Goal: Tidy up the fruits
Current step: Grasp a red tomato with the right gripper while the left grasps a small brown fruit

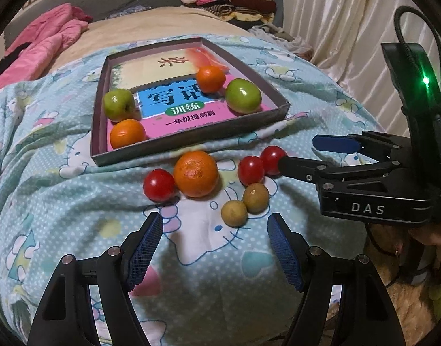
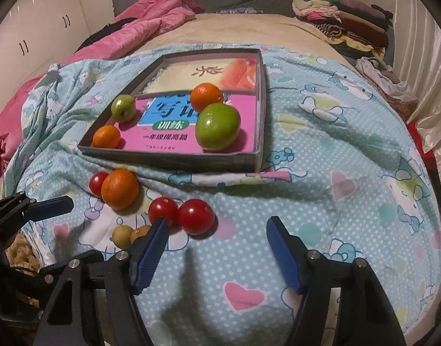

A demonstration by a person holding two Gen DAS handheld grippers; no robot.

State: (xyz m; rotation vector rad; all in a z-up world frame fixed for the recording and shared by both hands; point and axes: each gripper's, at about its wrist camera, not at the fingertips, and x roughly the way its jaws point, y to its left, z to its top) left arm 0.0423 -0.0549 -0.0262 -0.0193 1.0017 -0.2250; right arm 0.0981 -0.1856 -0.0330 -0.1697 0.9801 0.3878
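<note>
A: Left wrist view first. What lies around?

B: The left gripper (image 1: 214, 249) hovers with jaws released over the blue cartoon sheet (image 1: 62, 190). Just ahead lie 2 small brownish fruits (image 1: 245, 204), a loose orange (image 1: 196, 173) touching 1 cherry tomato (image 1: 159, 185), and 2 more tomatoes (image 1: 260, 165). The right gripper (image 1: 295, 152) reaches in sideways, jaws spread; its lower finger hides part of the far tomato.

A: And the box?

B: The shallow box (image 1: 188, 141) sits beyond, long axis running away from the camera, holding 2 green fruits (image 1: 243, 95) and 2 oranges (image 1: 127, 133) on a pink book (image 1: 191, 121).

A: Right wrist view?

B: The right gripper (image 2: 217, 248) is unclenched, empty; its left finger covers part of a tomato (image 2: 162, 209) and a brownish fruit (image 2: 139, 233). The box (image 2: 174, 160) angles away leftward. Folded clothes (image 2: 341, 20) are stacked at the bed's far end; the left gripper (image 2: 52, 204) is cut off at the frame's edge.
</note>
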